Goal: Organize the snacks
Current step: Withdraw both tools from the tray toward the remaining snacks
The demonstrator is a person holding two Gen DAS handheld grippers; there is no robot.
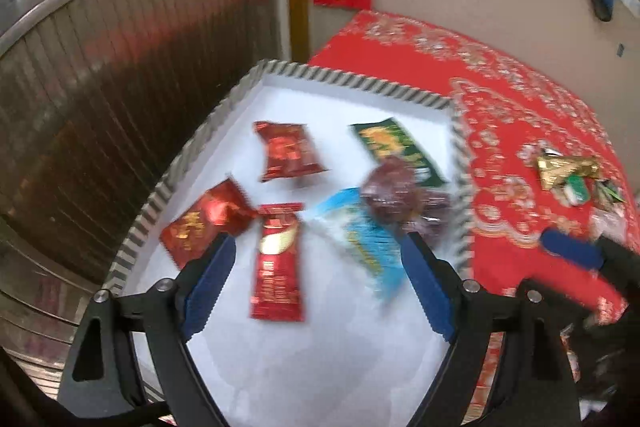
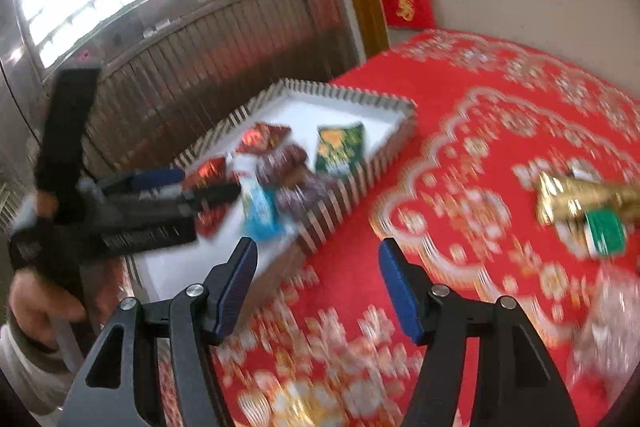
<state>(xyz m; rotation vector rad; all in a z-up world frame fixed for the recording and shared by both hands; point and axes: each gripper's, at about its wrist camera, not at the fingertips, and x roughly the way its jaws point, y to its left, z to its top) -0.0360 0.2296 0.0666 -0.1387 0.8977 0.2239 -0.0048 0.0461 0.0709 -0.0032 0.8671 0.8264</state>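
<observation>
**Spotter:** Jaws first. Your left gripper [image 1: 316, 255] stands wide apart over the tray [image 1: 344, 77], nothing between the blue pads. Your right gripper [image 2: 318, 263] is parted about halfway, over bare red tablecloth [image 2: 460, 131], also holding nothing.

**Recorder:** Where do the snacks lie?

**Spotter:** Most are in the white tray with the striped rim, at the cloth's left edge. Near the far side: a red packet [image 1: 289, 151] and a green packet [image 1: 398, 151], apart from each other. Nearer you: a crumpled red packet [image 1: 204, 223] touching the top of a long red bar [image 1: 277, 261], which lies directly under your left jaws. Beside that, a blue-and-white packet [image 1: 360, 239], blurred, with dark purple wrapped sweets [image 1: 394, 195] overlapping its far end and the green packet's near end.

**Recorder:** Anything outside the tray?

**Spotter:** Yes. To your right on the cloth, well apart from the tray, a small heap: a gold wrapper [image 2: 576, 201] on top of a green-and-white piece [image 2: 606, 231]. Something pale and clear [image 2: 608, 319] lies nearer the right edge, too blurred to name.

**Recorder:** Hands?

**Spotter:** Your left hand [image 2: 36, 303] shows at the right view's left edge.
</observation>
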